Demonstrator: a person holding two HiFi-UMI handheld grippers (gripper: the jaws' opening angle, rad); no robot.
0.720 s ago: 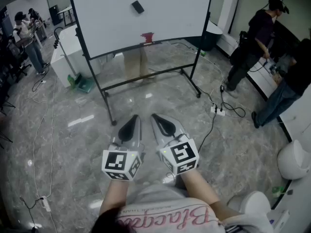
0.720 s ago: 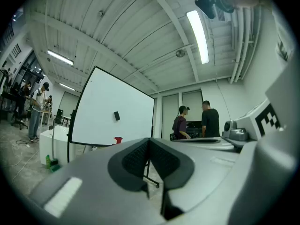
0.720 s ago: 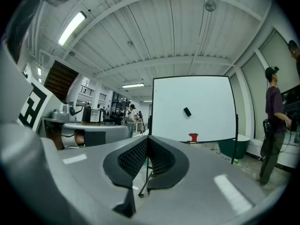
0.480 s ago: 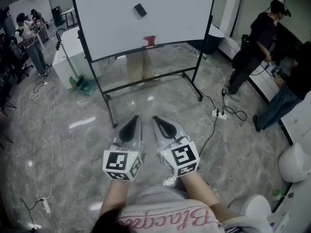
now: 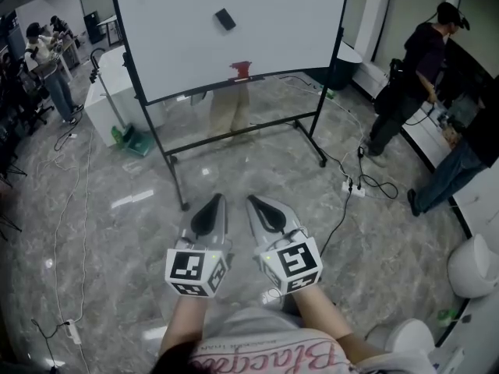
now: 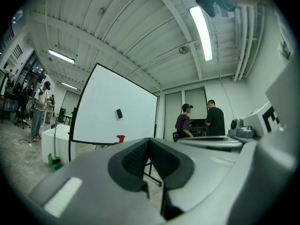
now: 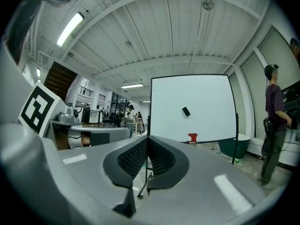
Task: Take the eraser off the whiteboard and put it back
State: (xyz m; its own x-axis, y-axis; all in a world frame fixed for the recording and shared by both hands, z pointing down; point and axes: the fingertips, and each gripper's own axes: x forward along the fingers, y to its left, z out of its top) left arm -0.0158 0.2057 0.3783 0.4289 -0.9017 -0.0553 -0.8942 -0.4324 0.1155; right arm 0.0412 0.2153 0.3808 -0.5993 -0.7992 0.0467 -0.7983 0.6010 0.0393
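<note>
A small black eraser (image 5: 225, 19) sticks tilted on the white whiteboard (image 5: 273, 22), which stands on a black wheeled frame across the floor ahead. A red object (image 5: 240, 70) sits at the board's lower edge. My left gripper (image 5: 215, 199) and right gripper (image 5: 251, 201) are held side by side, level, far short of the board, both shut with nothing between the jaws. In the left gripper view the eraser (image 6: 119, 113) shows beyond my left gripper (image 6: 149, 140). In the right gripper view the eraser (image 7: 186, 111) shows above and to the right of my right gripper (image 7: 148, 138).
Two people (image 5: 413, 68) stand at a counter on the right, others (image 5: 43, 53) at the far left. Cables and a power strip (image 5: 352, 187) lie on the marble floor by the board's right leg. A white cabinet (image 5: 105, 92) stands left of the board, white stools (image 5: 472, 267) at the right.
The whiteboard and eraser have drifted slightly right in the head view. Both grippers stay side by side and shut, a touch lower in the picture.
</note>
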